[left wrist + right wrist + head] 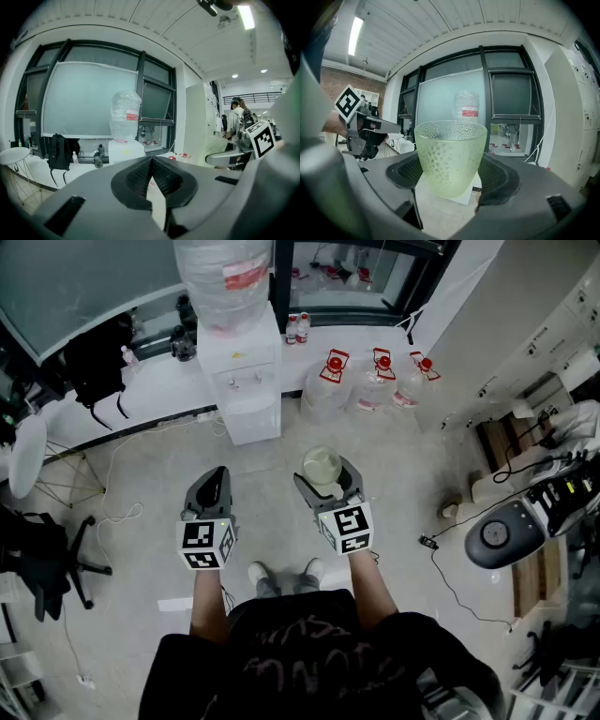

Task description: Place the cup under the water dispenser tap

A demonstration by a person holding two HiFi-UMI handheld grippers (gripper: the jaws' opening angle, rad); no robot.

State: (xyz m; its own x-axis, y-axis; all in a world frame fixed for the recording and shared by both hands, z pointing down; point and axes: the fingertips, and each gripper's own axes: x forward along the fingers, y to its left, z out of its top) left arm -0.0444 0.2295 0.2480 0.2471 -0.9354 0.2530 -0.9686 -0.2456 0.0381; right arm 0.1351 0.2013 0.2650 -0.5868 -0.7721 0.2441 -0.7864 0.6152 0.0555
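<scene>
- My right tongs clamp the cup by its lower sides, upright, well short of the water dispenser ahead.
- My left tongs are closed on nothing.
- The cup looks like dimpled glass: rigid, breakable, possibly slippery; I judge a firm low hold on the tapering wall safest.

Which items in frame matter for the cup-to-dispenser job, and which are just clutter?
Job:
- cup, gripped in the right gripper
- water dispenser, ahead on the floor

Clutter:
- three water jugs
- black backpack
- office chair
- small bottles on the ledge
</scene>
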